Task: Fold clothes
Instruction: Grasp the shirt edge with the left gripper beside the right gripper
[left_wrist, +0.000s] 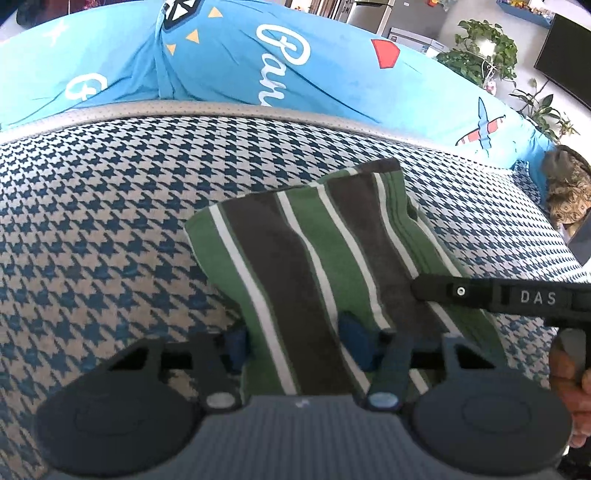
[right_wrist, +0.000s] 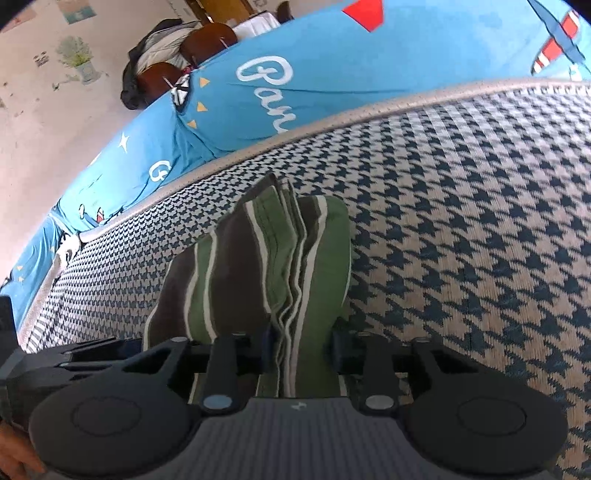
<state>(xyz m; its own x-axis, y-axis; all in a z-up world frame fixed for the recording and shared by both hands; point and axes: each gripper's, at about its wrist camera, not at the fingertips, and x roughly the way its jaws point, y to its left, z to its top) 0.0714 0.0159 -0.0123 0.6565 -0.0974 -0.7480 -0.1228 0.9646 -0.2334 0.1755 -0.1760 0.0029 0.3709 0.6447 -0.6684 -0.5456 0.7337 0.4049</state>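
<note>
While angled downward, both grippers' jaws pinching striped garment (left_wrist: 314, 258).

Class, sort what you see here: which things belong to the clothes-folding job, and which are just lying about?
Part of the job:
striped garment
left gripper, clamped on it
right gripper, clamped on it
houndstooth cushion under it

Just lying about:
blue printed sheet
potted plants
brown patterned cloth
</note>
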